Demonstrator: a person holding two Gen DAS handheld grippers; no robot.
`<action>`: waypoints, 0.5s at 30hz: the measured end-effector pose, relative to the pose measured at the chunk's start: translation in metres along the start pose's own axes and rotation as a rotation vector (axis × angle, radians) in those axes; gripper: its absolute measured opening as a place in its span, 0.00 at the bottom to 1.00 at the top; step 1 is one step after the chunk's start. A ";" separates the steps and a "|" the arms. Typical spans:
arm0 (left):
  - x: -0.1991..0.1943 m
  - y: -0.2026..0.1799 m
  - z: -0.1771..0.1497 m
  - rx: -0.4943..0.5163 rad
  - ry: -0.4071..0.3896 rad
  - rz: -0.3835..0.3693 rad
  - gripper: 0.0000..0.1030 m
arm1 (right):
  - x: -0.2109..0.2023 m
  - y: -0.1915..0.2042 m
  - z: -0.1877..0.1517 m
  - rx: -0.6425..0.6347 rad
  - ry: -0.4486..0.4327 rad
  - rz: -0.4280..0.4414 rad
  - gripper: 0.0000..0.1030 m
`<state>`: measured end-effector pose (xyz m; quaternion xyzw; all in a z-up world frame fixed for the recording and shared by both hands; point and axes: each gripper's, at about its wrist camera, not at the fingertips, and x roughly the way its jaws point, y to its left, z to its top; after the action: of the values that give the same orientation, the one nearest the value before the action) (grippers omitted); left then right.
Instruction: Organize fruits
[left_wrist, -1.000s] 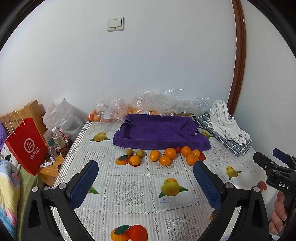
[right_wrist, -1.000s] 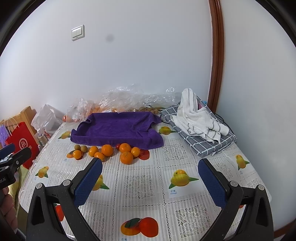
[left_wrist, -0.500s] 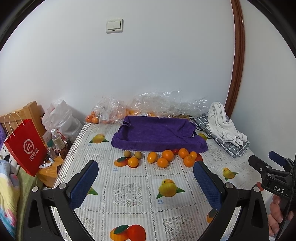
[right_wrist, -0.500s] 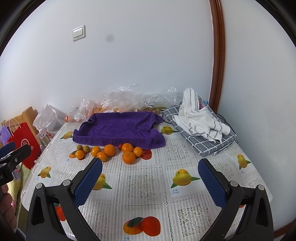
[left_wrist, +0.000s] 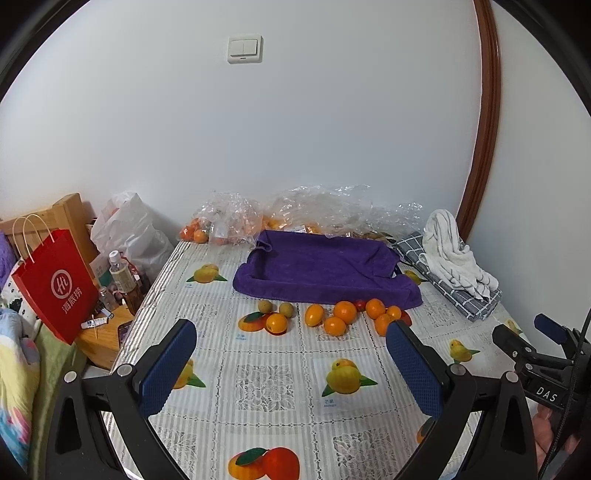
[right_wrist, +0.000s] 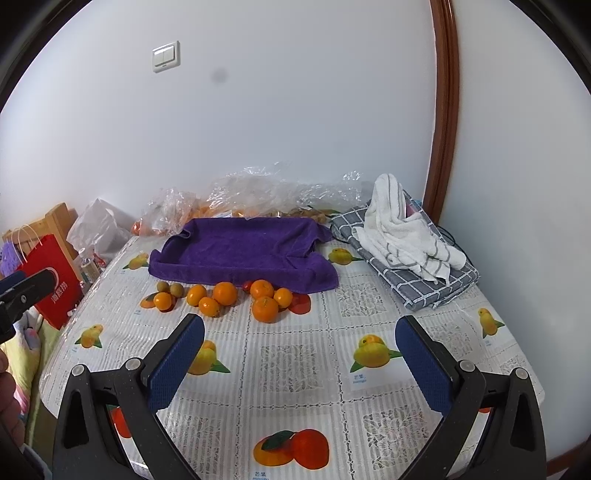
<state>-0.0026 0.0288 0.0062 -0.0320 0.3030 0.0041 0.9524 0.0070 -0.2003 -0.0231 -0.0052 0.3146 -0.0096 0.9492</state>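
Observation:
Several oranges (left_wrist: 345, 312) (right_wrist: 225, 292) lie loose on the fruit-print tablecloth in front of a purple towel (left_wrist: 325, 266) (right_wrist: 240, 254) shaped like a shallow tray. Two small brown-green fruits (left_wrist: 286, 309) (right_wrist: 177, 289) sit at the left end of the row, and a small red fruit (left_wrist: 360, 304) sits among the oranges. My left gripper (left_wrist: 291, 332) hangs open above the near part of the table, short of the fruit. My right gripper (right_wrist: 300, 325) is also open and holds nothing; its side shows in the left wrist view (left_wrist: 532, 347).
Clear plastic bags (left_wrist: 229, 221) with more oranges lie against the back wall. A white towel (right_wrist: 402, 229) rests on a folded grey checked cloth (right_wrist: 443, 280) at the right. Left of the table stand a red paper bag (left_wrist: 55, 288) and bottles (left_wrist: 122, 277).
Both views drift only slightly, the scene sliding a little to the right. Both grippers stay open and no fruit has moved.

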 end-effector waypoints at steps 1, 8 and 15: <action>0.000 0.000 0.000 -0.001 0.001 -0.001 1.00 | 0.000 0.000 0.000 0.001 0.000 -0.001 0.99; 0.002 -0.001 0.002 -0.008 0.027 0.013 1.00 | -0.001 0.002 0.005 -0.006 0.011 -0.005 0.99; 0.002 0.000 0.005 0.004 0.008 0.019 1.00 | -0.001 0.003 0.010 0.002 0.030 -0.028 0.99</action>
<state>0.0014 0.0296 0.0091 -0.0270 0.3069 0.0125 0.9513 0.0119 -0.1974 -0.0148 -0.0086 0.3286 -0.0235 0.9442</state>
